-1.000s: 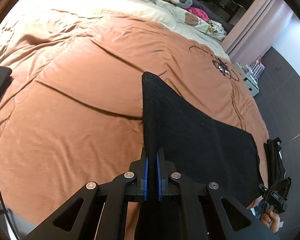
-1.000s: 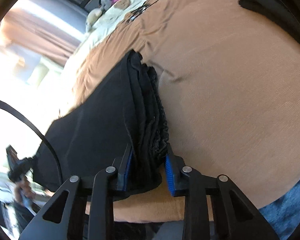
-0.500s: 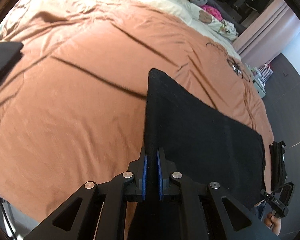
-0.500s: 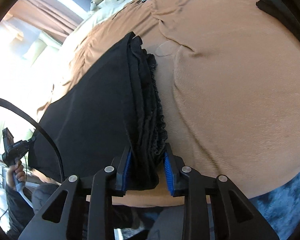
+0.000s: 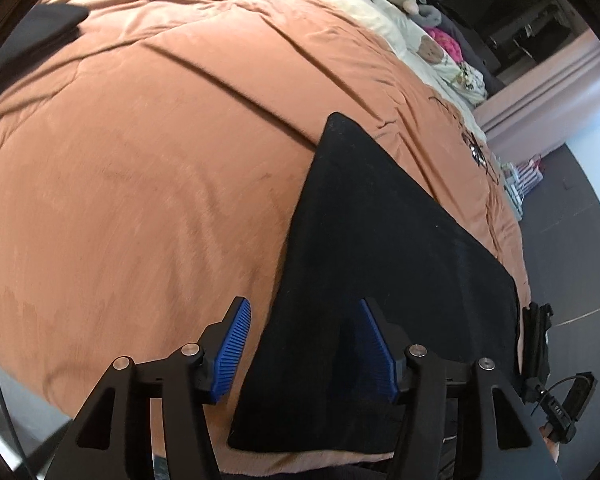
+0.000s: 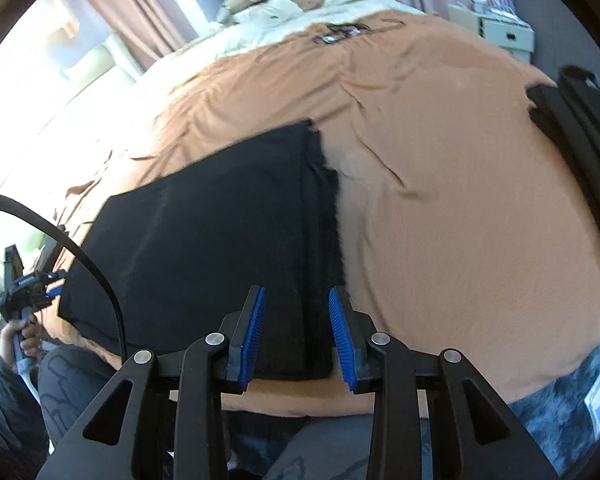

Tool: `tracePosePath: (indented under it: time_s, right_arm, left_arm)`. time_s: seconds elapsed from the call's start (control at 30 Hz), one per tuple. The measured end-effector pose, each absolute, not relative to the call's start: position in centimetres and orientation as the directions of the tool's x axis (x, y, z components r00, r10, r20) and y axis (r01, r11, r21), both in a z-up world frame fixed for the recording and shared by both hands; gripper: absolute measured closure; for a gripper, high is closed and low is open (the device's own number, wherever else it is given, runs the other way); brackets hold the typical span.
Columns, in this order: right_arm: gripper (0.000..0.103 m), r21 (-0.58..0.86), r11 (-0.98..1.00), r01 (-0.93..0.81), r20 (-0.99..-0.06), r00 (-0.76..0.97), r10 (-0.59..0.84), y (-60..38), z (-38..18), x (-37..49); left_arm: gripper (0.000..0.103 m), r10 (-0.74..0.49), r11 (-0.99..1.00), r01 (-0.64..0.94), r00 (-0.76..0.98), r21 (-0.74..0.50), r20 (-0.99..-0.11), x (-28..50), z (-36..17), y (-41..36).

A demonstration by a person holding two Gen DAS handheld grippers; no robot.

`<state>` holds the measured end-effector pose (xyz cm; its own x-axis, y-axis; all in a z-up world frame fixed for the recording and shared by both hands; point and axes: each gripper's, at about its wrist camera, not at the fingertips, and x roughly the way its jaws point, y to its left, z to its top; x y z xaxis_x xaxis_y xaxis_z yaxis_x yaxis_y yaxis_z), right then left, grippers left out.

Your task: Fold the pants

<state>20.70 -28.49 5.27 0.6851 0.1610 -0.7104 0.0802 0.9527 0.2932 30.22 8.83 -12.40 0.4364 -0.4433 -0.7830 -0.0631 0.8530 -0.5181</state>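
Note:
The black pants (image 5: 380, 264) lie flat and folded on the brown bedspread (image 5: 160, 160) near the bed's front edge. My left gripper (image 5: 304, 344) is open, its blue pads on either side of the pants' left edge, holding nothing. In the right wrist view the pants (image 6: 220, 240) show stacked layers along their right edge. My right gripper (image 6: 296, 336) is open over that right front corner, its pads apart from the cloth.
Another dark garment (image 6: 572, 140) lies at the bed's right edge. A dark item (image 5: 40, 32) lies at the far left. Plush toys and pillows (image 5: 420, 20) sit at the head of the bed. A white drawer unit (image 6: 496, 32) stands beside the bed.
Both grippers were shut on the pants' edges and holding them up. Now both have opened and the pants lie flat on the bedspread.

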Motion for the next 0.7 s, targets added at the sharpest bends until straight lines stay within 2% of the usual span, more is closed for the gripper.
tracePosePath:
  time_s: [0.3, 0.7]
  right_arm:
    - [0.072, 0.283, 0.955, -0.089, -0.698, 0.663, 0.269, -21.8, 5.0, 23.7]
    - [0.073, 0.275, 0.941, -0.199, -0.738, 0.583, 0.340, -13.3, 1.3, 31.9]
  left_arm:
    - [0.045, -0.482, 0.806, -0.113, 0.445, -0.581, -0.755, 28.0, -13.8, 10.8]
    - [0.045, -0.571, 0.694, -0.152, 0.480, -0.704, -0.666, 27.6, -15.9, 10.8]
